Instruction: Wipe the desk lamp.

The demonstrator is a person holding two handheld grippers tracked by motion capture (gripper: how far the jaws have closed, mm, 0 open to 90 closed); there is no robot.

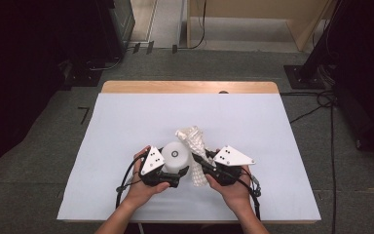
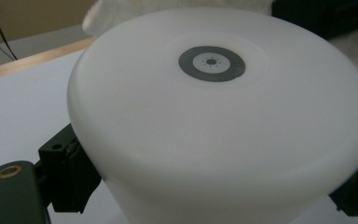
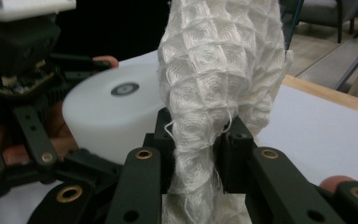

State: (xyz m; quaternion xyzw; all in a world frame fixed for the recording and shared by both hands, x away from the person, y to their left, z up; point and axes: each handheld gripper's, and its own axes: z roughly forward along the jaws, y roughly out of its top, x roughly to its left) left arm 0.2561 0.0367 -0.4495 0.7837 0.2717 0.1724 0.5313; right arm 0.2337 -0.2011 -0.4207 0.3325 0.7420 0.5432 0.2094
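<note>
A white round container [image 1: 176,157] with a small grey ring mark on its upturned face [image 2: 211,63] sits at the table's front middle. My left gripper [image 1: 171,176] is shut on it, black jaws pressing both of its sides. Beside it on the right stands a bunched white waffle-weave cloth [image 1: 195,146], rising from the table. My right gripper [image 1: 200,164] is shut on that cloth; in the right gripper view the cloth [image 3: 214,93] is pinched between the two black pads [image 3: 235,154], with the container [image 3: 112,112] just behind it at left.
The white table cover [image 1: 126,126] has open space all around the two hands. A wooden table edge [image 1: 190,87] runs along the back. Cables [image 1: 321,105] lie on the floor at right, and dark equipment stands at the left.
</note>
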